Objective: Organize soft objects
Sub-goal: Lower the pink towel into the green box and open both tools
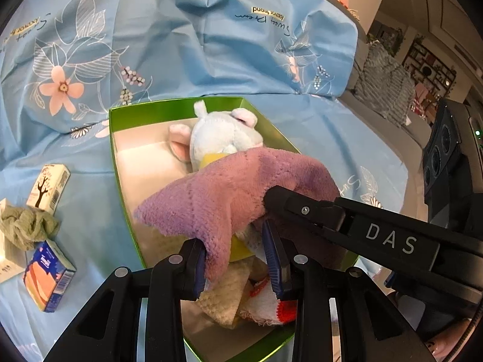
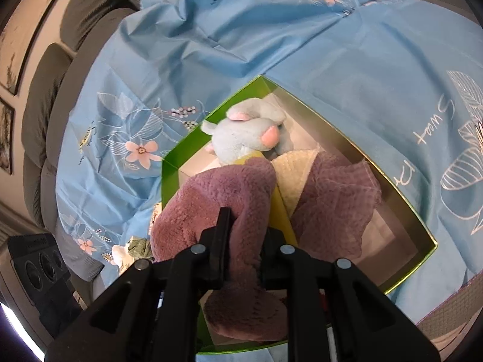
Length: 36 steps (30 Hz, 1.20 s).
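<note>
A purple towel (image 1: 226, 190) (image 2: 229, 187) hangs over an open green box (image 1: 145, 114) (image 2: 181, 157) on a blue floral sheet. My left gripper (image 1: 238, 264), with blue pads, is shut on the towel's near corner. My right gripper (image 1: 268, 199) (image 2: 246, 241) comes in from the right and is shut on a fold of the same towel. A pale blue plush toy (image 1: 223, 135) (image 2: 244, 141) with pink ears lies at the box's far end. Under the towel sit a cream cloth (image 1: 223, 295) (image 2: 295, 175) and a white cloth with red trim (image 1: 265, 304).
Left of the box on the sheet (image 1: 211, 45) lie a crumpled green cloth (image 1: 27, 223) and two small tissue packs (image 1: 48, 187) (image 1: 48, 274). A black camera unit (image 1: 446, 157) (image 2: 39, 265) stands beside the grey sofa. The sheet is bunched up behind the box.
</note>
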### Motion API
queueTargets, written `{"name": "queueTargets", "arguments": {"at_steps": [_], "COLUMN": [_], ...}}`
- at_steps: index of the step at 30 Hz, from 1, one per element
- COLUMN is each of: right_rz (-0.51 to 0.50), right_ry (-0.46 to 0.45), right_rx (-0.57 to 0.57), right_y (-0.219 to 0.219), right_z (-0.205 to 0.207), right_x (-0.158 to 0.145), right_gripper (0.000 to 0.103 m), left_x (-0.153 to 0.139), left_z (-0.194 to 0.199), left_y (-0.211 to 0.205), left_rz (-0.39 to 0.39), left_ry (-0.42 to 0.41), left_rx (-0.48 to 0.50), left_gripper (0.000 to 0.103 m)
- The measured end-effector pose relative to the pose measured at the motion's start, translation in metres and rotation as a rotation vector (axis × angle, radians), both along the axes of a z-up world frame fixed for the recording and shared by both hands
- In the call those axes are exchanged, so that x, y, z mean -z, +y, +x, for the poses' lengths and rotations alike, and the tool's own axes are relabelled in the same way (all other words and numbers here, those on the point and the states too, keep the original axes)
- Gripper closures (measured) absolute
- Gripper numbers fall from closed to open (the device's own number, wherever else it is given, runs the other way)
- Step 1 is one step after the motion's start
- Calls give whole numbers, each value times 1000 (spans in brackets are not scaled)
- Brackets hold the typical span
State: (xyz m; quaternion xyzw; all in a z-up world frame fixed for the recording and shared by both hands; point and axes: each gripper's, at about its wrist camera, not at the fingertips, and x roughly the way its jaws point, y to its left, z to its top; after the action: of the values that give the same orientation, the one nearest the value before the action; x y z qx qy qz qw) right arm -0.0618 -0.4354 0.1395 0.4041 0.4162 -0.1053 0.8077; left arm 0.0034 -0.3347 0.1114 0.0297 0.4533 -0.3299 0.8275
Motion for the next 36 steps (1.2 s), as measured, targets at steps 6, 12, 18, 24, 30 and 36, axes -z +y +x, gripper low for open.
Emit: {"name": "queueTargets", "arguments": {"at_steps": [6, 12, 18, 24, 30, 36], "right_rz": [-15, -27, -30, -50, -51, -144], "right_ry": [36, 82, 95, 110, 110, 112], "right_rx": [26, 35, 42, 47, 49, 54], "right_y": [-5, -7, -10, -7, -8, -6], "right_z": [-3, 1, 0, 2, 2, -1], "right_x": [5, 14, 15, 15, 16, 6], "right_gripper": [77, 72, 68, 67, 65, 43], "left_x": [5, 11, 12, 14, 14, 7], "left_z": [3, 6, 5, 4, 1, -3], "left_y": [-3, -3, -4, -6, -6, 6], "left_rz": [12, 7, 26, 38, 38, -12], "left_ry": [33, 63, 51, 37, 12, 62], "left_rx": [7, -10, -7, -10, -20, -19], "left_gripper": [71, 70, 68, 66, 65, 62]}}
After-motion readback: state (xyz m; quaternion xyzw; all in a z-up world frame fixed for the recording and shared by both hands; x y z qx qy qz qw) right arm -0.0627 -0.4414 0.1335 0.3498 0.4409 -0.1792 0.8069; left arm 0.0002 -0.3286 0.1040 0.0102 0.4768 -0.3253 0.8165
